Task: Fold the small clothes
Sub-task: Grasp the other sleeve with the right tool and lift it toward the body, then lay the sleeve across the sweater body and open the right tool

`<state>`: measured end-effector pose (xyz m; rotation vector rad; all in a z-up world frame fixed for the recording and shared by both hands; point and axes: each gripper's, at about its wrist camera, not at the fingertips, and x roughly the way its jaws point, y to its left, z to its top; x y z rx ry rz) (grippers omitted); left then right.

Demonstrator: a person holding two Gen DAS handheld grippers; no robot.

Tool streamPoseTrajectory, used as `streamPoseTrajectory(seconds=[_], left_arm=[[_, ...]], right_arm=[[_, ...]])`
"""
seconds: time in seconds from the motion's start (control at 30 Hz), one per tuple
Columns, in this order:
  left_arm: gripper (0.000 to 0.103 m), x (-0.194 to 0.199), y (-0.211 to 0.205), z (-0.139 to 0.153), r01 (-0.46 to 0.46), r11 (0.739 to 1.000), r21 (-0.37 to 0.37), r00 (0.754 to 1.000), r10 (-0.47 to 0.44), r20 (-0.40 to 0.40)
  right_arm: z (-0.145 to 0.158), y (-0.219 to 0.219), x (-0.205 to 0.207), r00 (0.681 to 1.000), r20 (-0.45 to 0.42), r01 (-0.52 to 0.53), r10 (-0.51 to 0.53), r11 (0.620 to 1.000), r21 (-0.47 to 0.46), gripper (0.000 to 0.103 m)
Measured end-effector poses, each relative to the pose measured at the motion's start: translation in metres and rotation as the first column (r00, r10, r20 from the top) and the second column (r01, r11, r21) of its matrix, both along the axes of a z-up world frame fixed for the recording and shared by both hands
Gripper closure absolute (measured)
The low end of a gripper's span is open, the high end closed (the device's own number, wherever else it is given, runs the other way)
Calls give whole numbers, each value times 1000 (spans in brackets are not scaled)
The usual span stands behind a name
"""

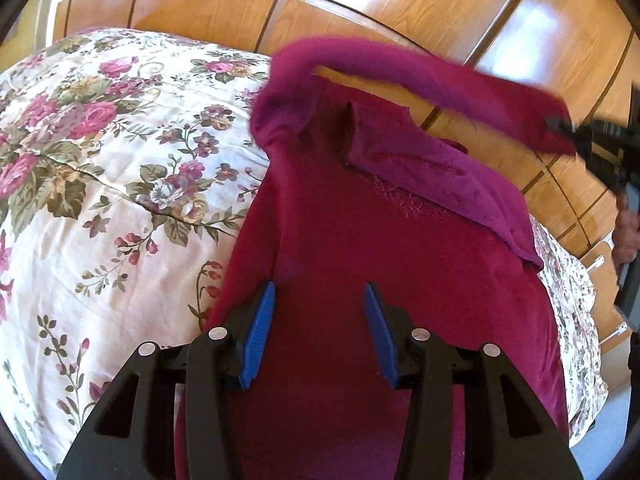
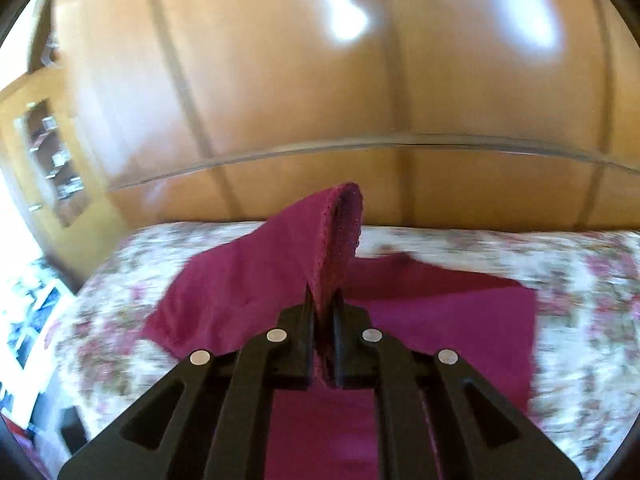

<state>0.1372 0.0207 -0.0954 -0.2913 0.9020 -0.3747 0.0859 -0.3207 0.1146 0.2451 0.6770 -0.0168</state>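
- The magenta garment lies spread on the bed's floral quilt, in front of the wooden headboard.
- Step in hand, as I judge it: carrying one sleeve over the body of the garment to fold it.
- To do it well, lay the cuff flat across the chest and keep the fabric taut, so no crease bunches.
- The right tongs are clamped together on the sleeve's cuff, lifted off the quilt.
- The left tongs stand apart over the garment's lower part, holding nothing; contact with the cloth cannot be told.
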Motion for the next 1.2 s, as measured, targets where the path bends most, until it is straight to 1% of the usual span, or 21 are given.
streamPoseTrajectory(seconds=[0.07, 0.13, 0.2, 0.23, 0.3, 0.33, 0.37, 0.43, 0.5, 0.57, 0.67, 0.77, 0.87, 0.9, 0.97, 1.03, 1.07, 1.1, 1.13, 1.17, 1.2], left_arm=[[58, 1, 1, 1, -1, 1000, 0, 1000, 1, -6], [58, 3, 1, 2, -2, 1000, -1, 1000, 2, -16], [58, 4, 2, 3, -5, 1000, 6, 1000, 6, -28], [58, 5, 1, 4, -8, 1000, 13, 999, 9, -39], [58, 5, 2, 10, -17, 1000, 14, 998, 18, -61], [58, 5, 4, 16, -25, 1000, 10, 998, 26, -62], [58, 5, 4, 19, -29, 1000, 10, 998, 30, -56], [58, 5, 4, 34, -37, 999, 27, 999, 37, -12], [58, 10, 0, 48, -32, 999, 31, 999, 31, 30], [58, 18, -9, 58, -12, 999, 43, 998, 9, 67], [58, 38, -33, 69, 17, 996, 83, 993, -27, 119], [58, 68, -55, 75, 46, 996, 81, 988, -57, 147], [58, 101, -71, 65, 48, 992, 113, 990, -62, 123], [58, 114, -74, 55, 42, 989, 143, 994, -56, 97], [58, 130, -71, 31, 19, 981, 194, 999, -26, 31], [66, 137, -62, 11, -1, 972, 236, 1000, 1, -4], [67, 136, -57, 5, -1, 974, 226, 1000, 1, -2], [72, 133, -50, 4, -4, 979, 205, 1000, 1, 12], [73, 132, -47, 5, -11, 979, 205, 1000, 9, 8], [73, 132, -46, 7, -16, 978, 207, 1000, 15, 6], [73, 132, -46, 11, -27, 975, 219, 1000, 26, 6]], right_arm=[[-21, -33, -3, 995, -59, 79, -79, 997, 0, 97], [-41, -55, -6, 984, -112, 139, -139, 990, -10, 97], [-66, -79, -11, 967, -179, 183, -180, 983, 0, 96], [-73, -89, -11, 962, -201, 190, -185, 982, 6, 96], [-90, -96, -16, 948, -236, 223, -212, 975, 18, 73], [-93, -99, -21, 947, -234, 236, -222, 971, 32, 50], [-94, -103, -28, 947, -219, 251, -236, 967, 44, 44], [-89, -108, -39, 946, -201, 266, -253, 963, 36, 44], [-76, -105, -51, 950, -159, 277, -269, 960, 28, 43], [-64, -100, -53, 960, -112, 260, -255, 965, 23, 42], [-61, -90, -46, 976, -77, 204, -202, 979, 22, 39], [-64, -78, -31, 983, -76, 166, -165, 986, 7, 36], [-75, -73, -7, 985, -86, 152, -151, 988, 3, 34], [-79, -72, 2, 984, -93, 149, -149, 989, -6, 31], [-90, -71, 16, 981, -106, 155, -160, 986, -58, 27], [-110, -73, 27, 975, -149, 157, -165, 985, -64, 27], [-128, -73, 32, 971, -186, 144, -153, 988, -58, 25], [-137, -69, 32, 972, -181, 138, -151, 987, -84, 23], [-141, -62, 28, 978, -138, 136, -153, 982, -128, 22], [-140, -58, 27, 979, -131, 137, -157, 979, -152, 22], [-139, -57, 27, 979, -131, 138, -159, 978, -155, 20]])
